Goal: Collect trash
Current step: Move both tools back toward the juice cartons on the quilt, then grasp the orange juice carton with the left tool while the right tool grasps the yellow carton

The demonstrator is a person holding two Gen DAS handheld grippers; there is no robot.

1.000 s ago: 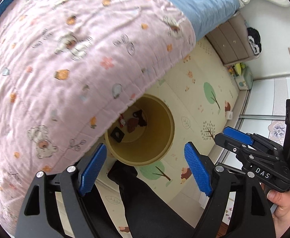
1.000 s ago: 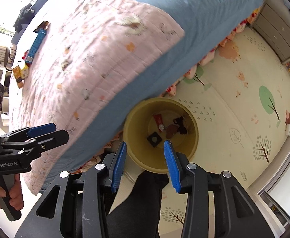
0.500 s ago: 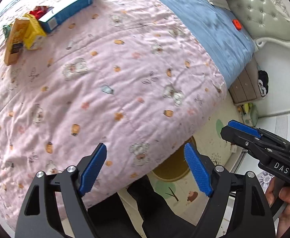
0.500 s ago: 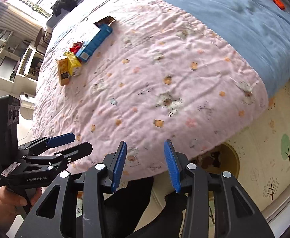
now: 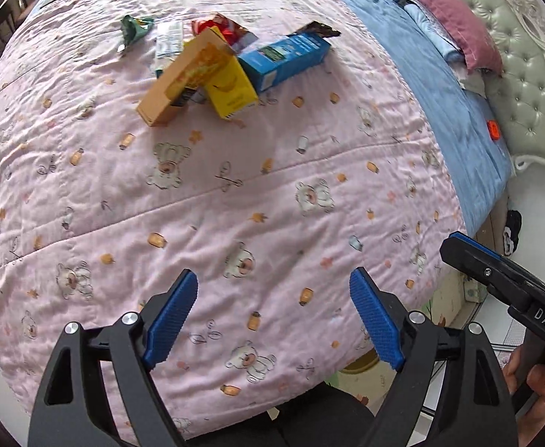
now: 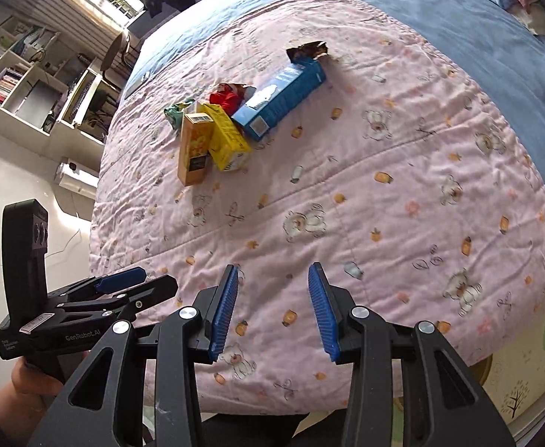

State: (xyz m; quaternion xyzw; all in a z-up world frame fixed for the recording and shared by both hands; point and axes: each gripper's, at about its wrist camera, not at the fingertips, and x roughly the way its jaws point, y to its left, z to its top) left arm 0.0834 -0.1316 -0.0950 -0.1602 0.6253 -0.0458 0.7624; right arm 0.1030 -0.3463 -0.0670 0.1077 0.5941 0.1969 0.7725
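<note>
Trash lies in a cluster on the pink quilt (image 5: 235, 193): a brown box (image 5: 183, 82), a yellow box (image 5: 231, 87), a blue box (image 5: 285, 59), a red wrapper (image 5: 224, 28), a green wrapper (image 5: 134, 26) and a dark wrapper (image 5: 319, 29). The right wrist view shows the brown box (image 6: 194, 149), yellow box (image 6: 228, 136), blue box (image 6: 280, 98) and red wrapper (image 6: 228, 98). My left gripper (image 5: 272, 320) is open and empty above the quilt's near edge. My right gripper (image 6: 274, 311) is open and empty, well short of the trash. The yellow bin's rim (image 5: 360, 365) peeks out below the quilt.
A blue sheet (image 5: 440, 85) covers the bed beyond the quilt, with pillows (image 5: 455, 22) and a tufted headboard (image 5: 525, 74) at right. A small orange object (image 5: 493, 129) lies on the sheet. Shelves and a desk (image 6: 30, 74) stand past the bed's far side. A play mat (image 6: 533, 365) covers the floor.
Both grippers have swung up from the yellow bin on the floor to face the bed top. The trash cluster has come into closer view. Both stay open and empty.
</note>
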